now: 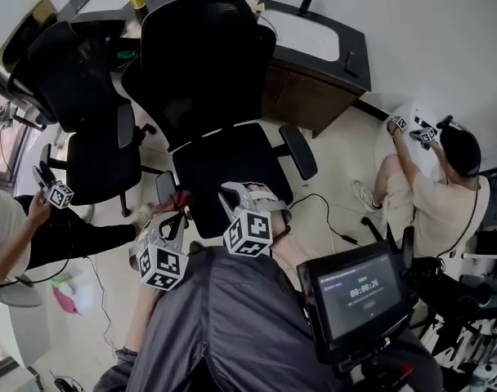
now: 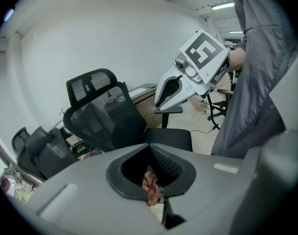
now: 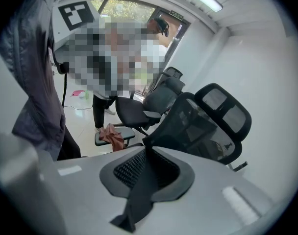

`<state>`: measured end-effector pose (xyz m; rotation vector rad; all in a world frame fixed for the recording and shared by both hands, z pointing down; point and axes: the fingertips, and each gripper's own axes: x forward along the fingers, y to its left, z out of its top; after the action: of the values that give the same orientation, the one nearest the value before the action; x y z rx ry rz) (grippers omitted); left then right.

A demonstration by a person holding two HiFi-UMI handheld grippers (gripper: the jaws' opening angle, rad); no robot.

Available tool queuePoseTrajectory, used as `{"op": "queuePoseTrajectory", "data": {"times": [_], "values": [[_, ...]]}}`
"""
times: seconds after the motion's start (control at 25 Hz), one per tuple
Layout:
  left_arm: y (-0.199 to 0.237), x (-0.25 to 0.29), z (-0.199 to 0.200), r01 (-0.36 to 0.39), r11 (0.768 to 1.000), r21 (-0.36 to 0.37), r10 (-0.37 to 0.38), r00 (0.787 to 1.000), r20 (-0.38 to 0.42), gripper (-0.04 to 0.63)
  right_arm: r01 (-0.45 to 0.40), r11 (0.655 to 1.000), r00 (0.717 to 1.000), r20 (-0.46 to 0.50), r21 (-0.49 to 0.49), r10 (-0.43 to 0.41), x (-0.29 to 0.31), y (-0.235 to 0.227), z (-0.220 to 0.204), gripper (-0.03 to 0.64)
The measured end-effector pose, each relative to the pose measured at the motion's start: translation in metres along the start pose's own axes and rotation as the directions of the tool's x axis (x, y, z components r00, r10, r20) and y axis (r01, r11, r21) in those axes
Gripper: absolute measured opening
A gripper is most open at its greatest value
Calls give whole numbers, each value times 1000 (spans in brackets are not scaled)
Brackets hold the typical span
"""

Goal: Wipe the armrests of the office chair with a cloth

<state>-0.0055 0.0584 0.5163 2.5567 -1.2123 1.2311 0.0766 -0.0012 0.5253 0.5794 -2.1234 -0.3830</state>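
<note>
The black office chair (image 1: 208, 80) stands in front of me, its seat below both grippers. In the head view my left gripper (image 1: 176, 211) sits at the chair's left armrest (image 1: 165, 188) and is shut on a reddish cloth (image 1: 181, 200). The left gripper view shows the cloth (image 2: 151, 187) pinched between the pads. From the right gripper view, the cloth (image 3: 112, 135) rests on that armrest (image 3: 120, 137). My right gripper (image 1: 247, 190) hovers over the seat's front edge, left of the right armrest (image 1: 298, 151). Its jaws stand a narrow gap apart with nothing between them.
A second black chair (image 1: 93, 137) stands close on the left. A dark desk with a white top (image 1: 314, 47) is behind the chair. One person sits on the floor at right (image 1: 428, 194), another at far left (image 1: 20, 227). A screen (image 1: 359, 296) is at lower right.
</note>
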Motion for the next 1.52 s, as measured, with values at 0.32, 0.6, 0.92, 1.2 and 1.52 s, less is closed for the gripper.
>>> {"op": "queuePoseTrajectory", "data": {"times": [0.32, 0.6, 0.92, 1.2, 1.52], "values": [[1, -2, 1, -2, 1000, 0, 2, 1000, 0, 17, 17, 1000, 1000, 6, -6, -17, -2, -5, 5, 26], [2, -3, -1, -2, 1000, -1, 2, 1000, -4, 17, 19, 1000, 1000, 4, -10, -19, -2, -6, 6, 15], [1, -3, -4, 0, 1000, -1, 0, 1000, -12, 17, 20, 1000, 1000, 0, -17, -20, -1, -5, 5, 11], [0, -2, -4, 4, 1000, 5, -4, 1000, -14, 17, 24, 1000, 1000, -1, -18, -24, -2, -5, 5, 11], [-1, 0, -5, 6, 1000, 8, -6, 1000, -13, 17, 32, 999, 999, -3, -25, -32, -1, -7, 4, 5]]}}
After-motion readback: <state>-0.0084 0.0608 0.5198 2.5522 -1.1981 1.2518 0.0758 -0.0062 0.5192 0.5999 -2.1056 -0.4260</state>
